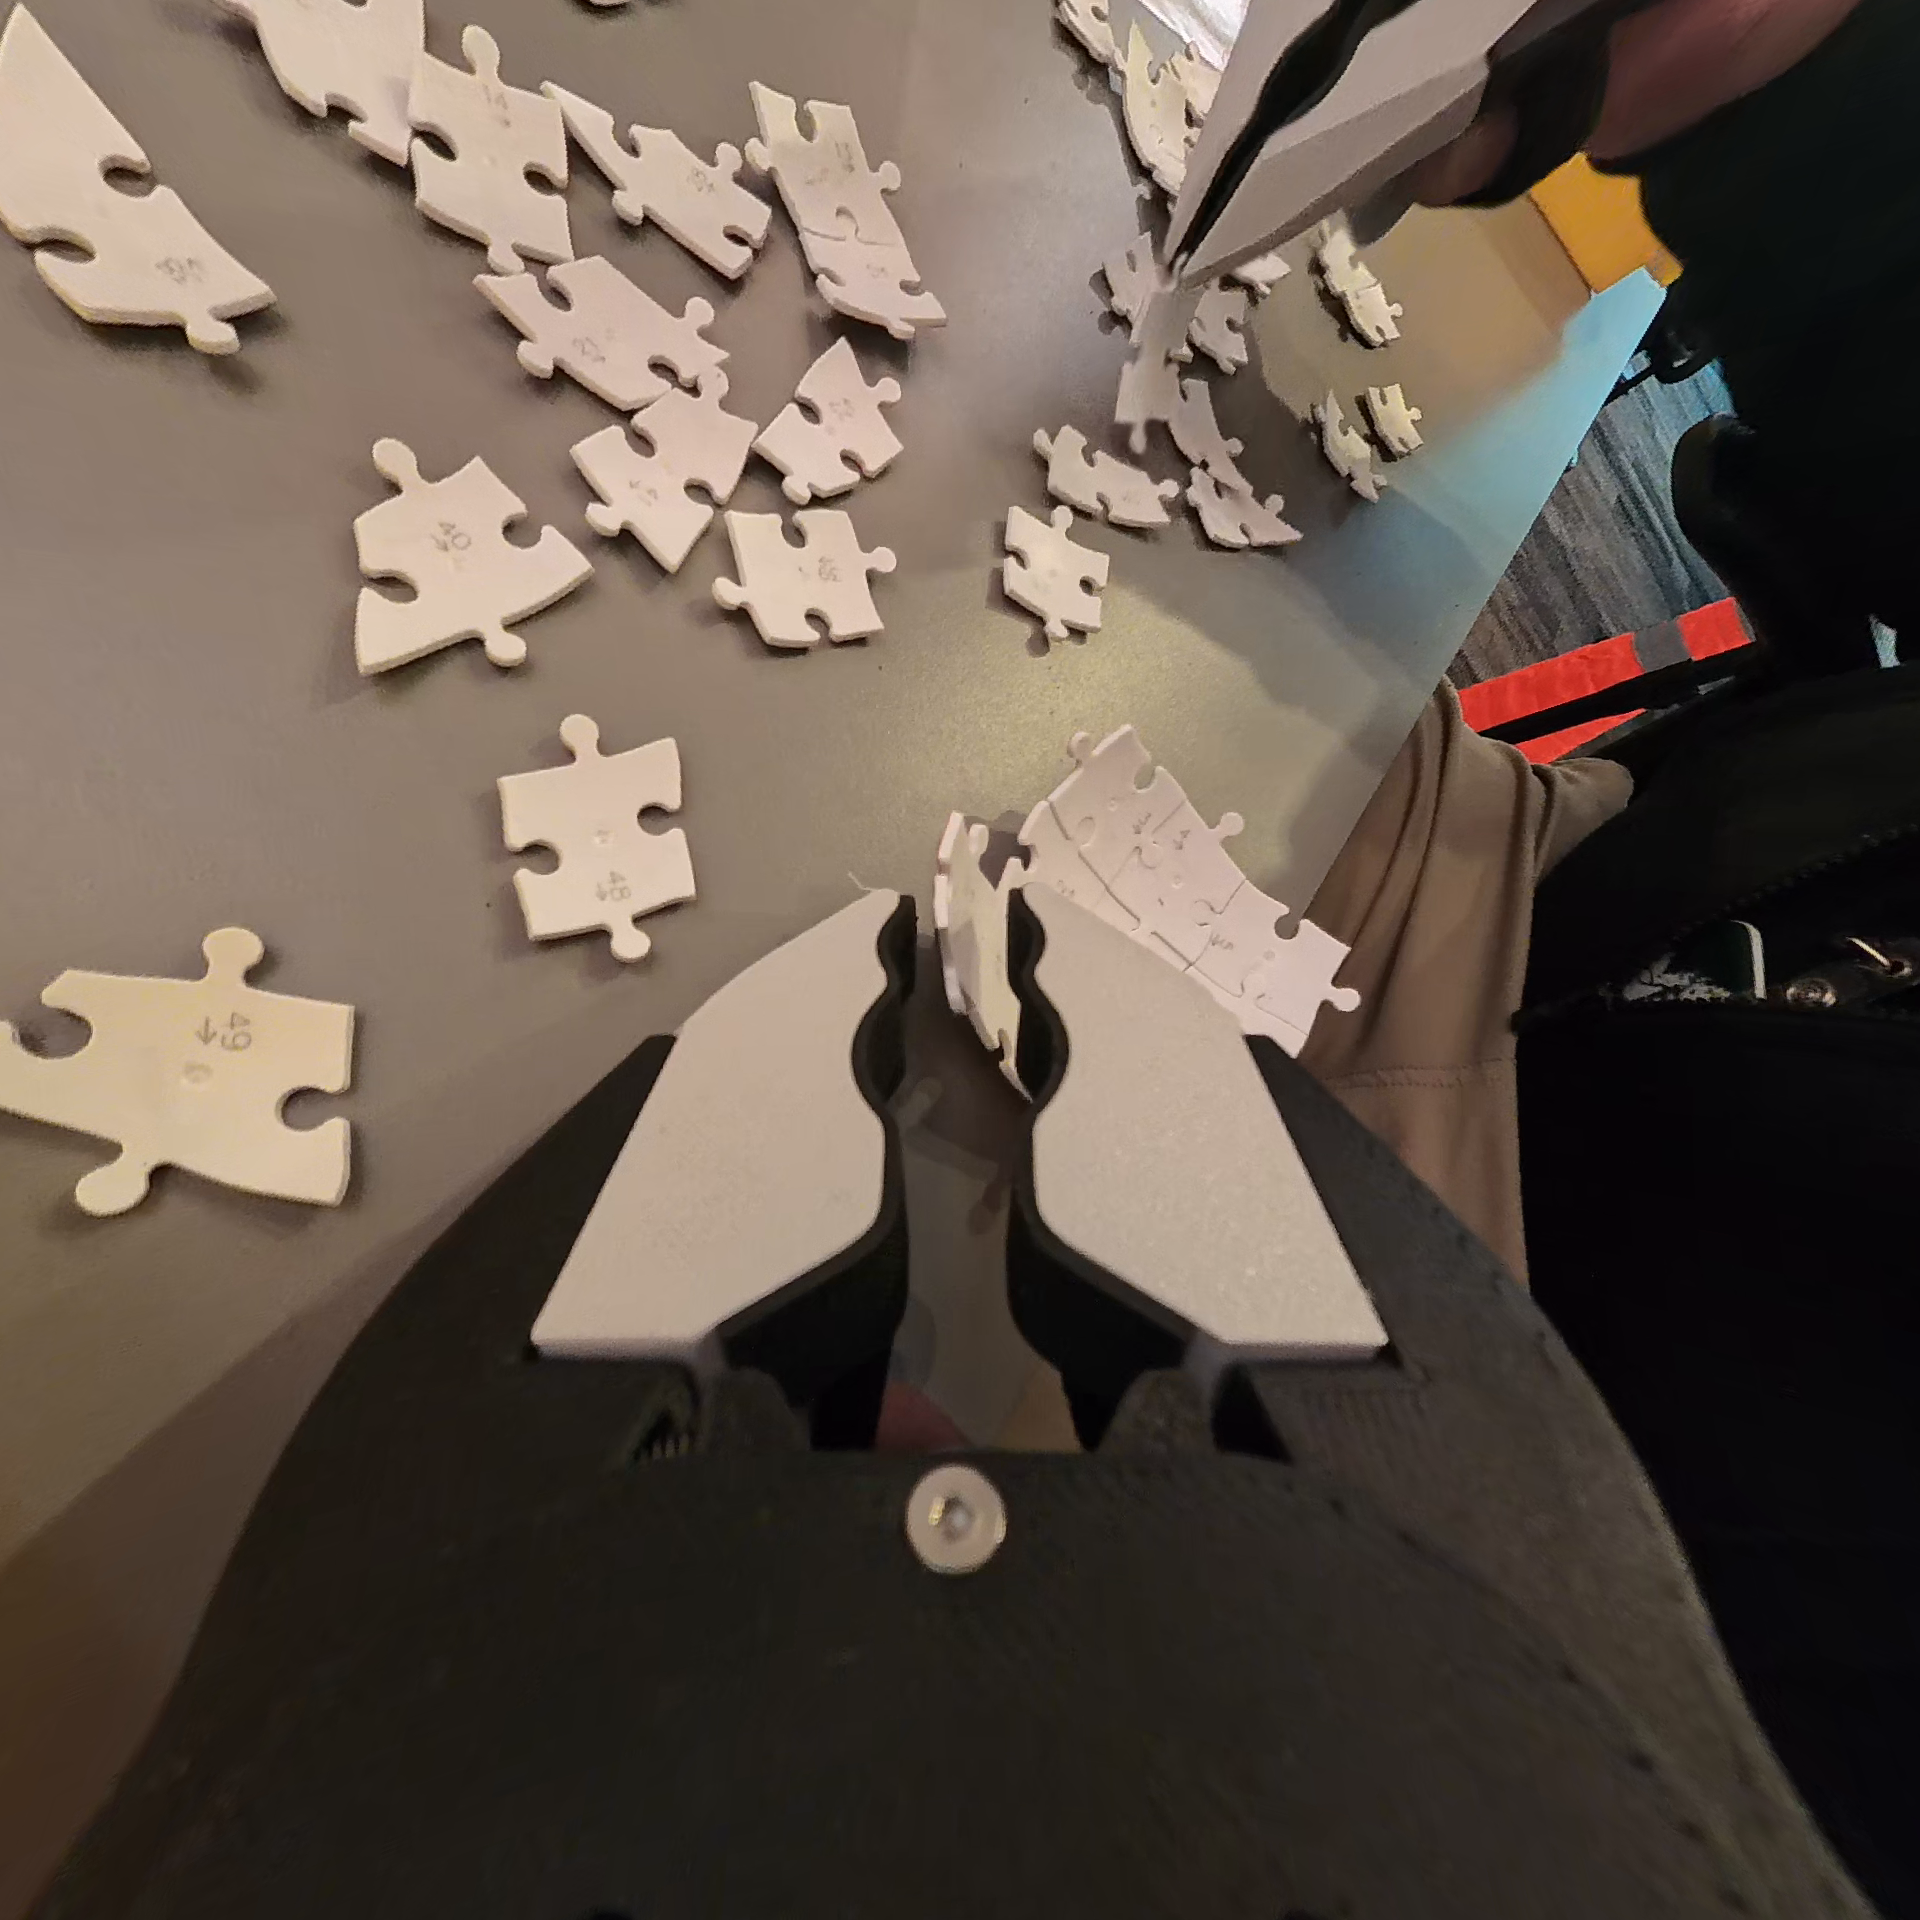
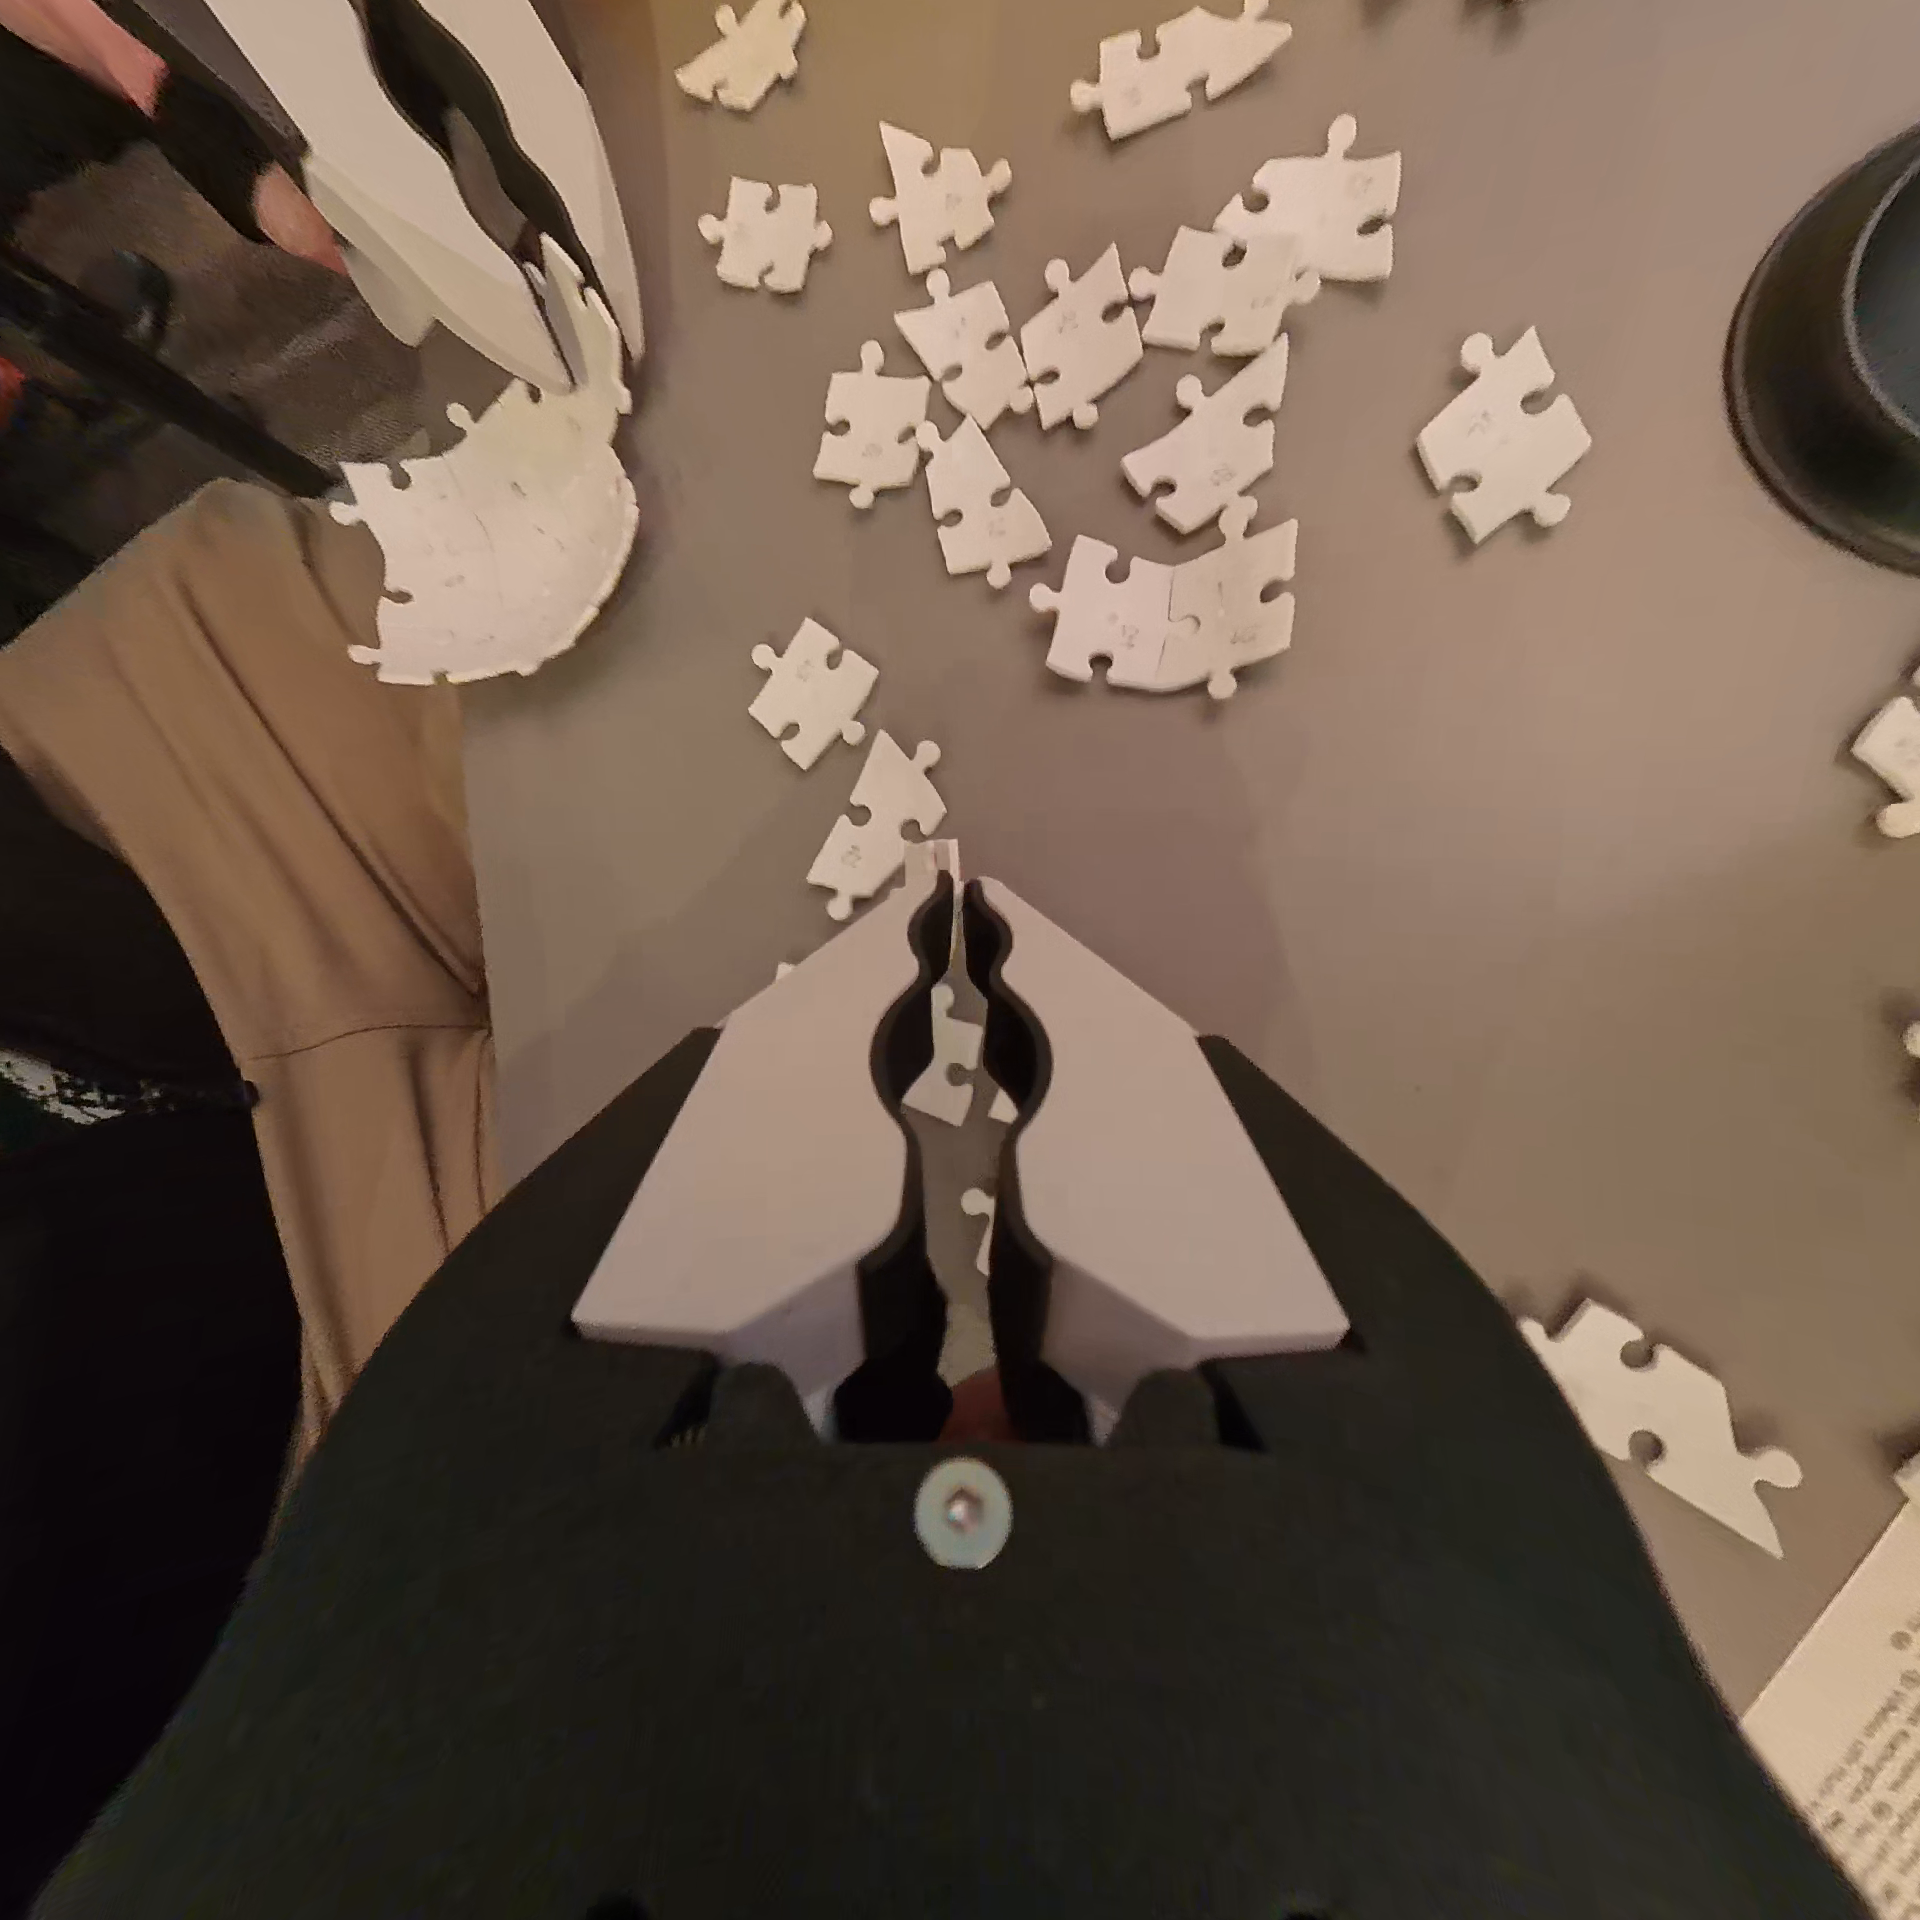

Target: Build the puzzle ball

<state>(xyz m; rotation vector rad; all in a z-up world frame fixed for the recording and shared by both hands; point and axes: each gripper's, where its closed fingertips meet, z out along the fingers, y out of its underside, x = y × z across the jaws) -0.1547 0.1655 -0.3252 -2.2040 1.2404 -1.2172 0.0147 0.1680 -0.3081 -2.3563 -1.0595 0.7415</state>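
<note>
Carefully now: the right gripper (image 2: 957,891) should carry its piece across to the shell's open edge, turn it until tab faces notch, and press it home along the curve rather than flat down, while the other tool keeps the shell from rocking.

Its grey fingers with wavy black pads are nearly together, pinched on a single thin white puzzle piece (image 2: 948,940) seen edge-on, raised above the table. The left gripper (image 1: 961,914) has its jaws a little wider, clamped on the rim of the curved white shell of joined puzzle pieces (image 1: 1164,873), the part-built ball, which hangs near the table's edge just beside the person's tan trouser leg (image 1: 1444,925); whether it touches the table I cannot tell.

Farther out, loose white puzzle pieces (image 2: 1081,332) with faint markings lie scattered over the grey table (image 2: 1351,935). A round black object (image 2: 1808,343) sits at the far right, and a white printed sheet (image 2: 1849,1704) lies near the corner.
</note>
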